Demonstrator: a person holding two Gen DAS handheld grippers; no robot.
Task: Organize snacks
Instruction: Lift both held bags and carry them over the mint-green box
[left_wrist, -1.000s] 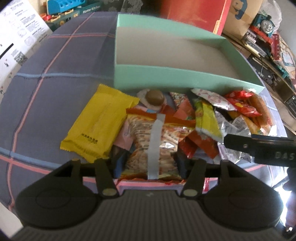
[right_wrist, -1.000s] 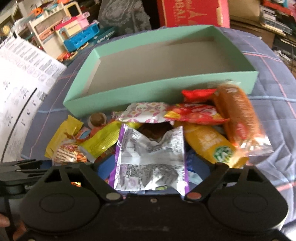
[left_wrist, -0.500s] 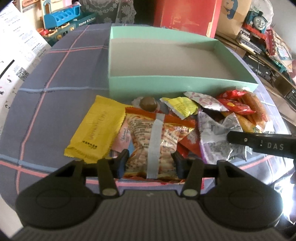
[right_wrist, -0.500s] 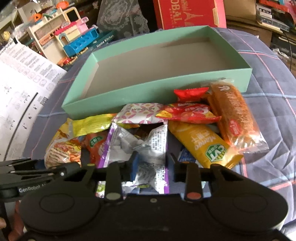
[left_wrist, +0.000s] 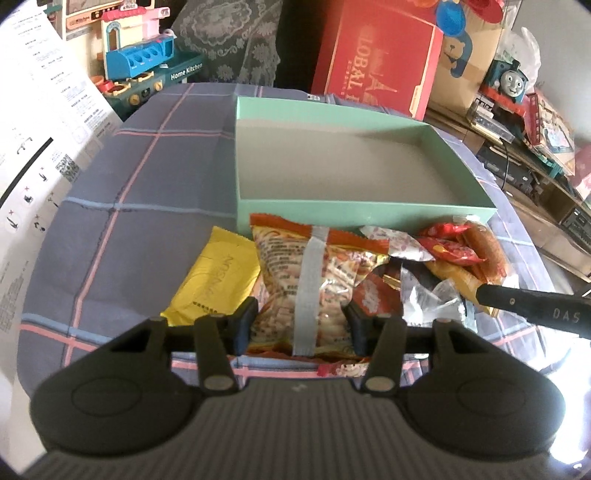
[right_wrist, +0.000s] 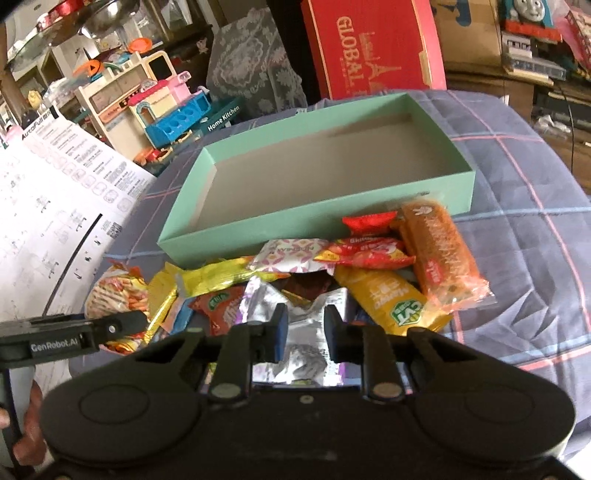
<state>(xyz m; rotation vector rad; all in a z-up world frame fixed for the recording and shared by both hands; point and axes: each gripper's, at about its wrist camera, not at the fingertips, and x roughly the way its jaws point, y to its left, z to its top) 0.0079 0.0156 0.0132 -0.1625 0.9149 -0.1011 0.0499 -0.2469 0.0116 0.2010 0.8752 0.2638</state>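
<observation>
A heap of snack packets lies on the checked cloth in front of an empty mint-green box (left_wrist: 369, 212) (right_wrist: 258, 229). My left gripper (left_wrist: 301, 319) is shut on a clear crisp bag with an orange top and a grey strip (left_wrist: 310, 277) and holds it raised. My right gripper (right_wrist: 303, 328) is shut on a crumpled silver packet with purple edges (right_wrist: 306, 354). A flat yellow packet (left_wrist: 214, 280) lies left of the crisp bag. An orange cake bar (right_wrist: 439, 251) and a yellow mango packet (right_wrist: 388, 299) lie at the right of the heap.
The red gift box (left_wrist: 376, 62) and a toy kitchen set (left_wrist: 147, 70) stand behind the green box. A printed white sheet (right_wrist: 55, 206) hangs at the left. Shelves with a toy train (left_wrist: 511, 79) are at the right.
Both grippers closed on their packets and lifted them back and up. The crisp bag now rises in front of the box wall. The silver packet is pinched and crumpled.
</observation>
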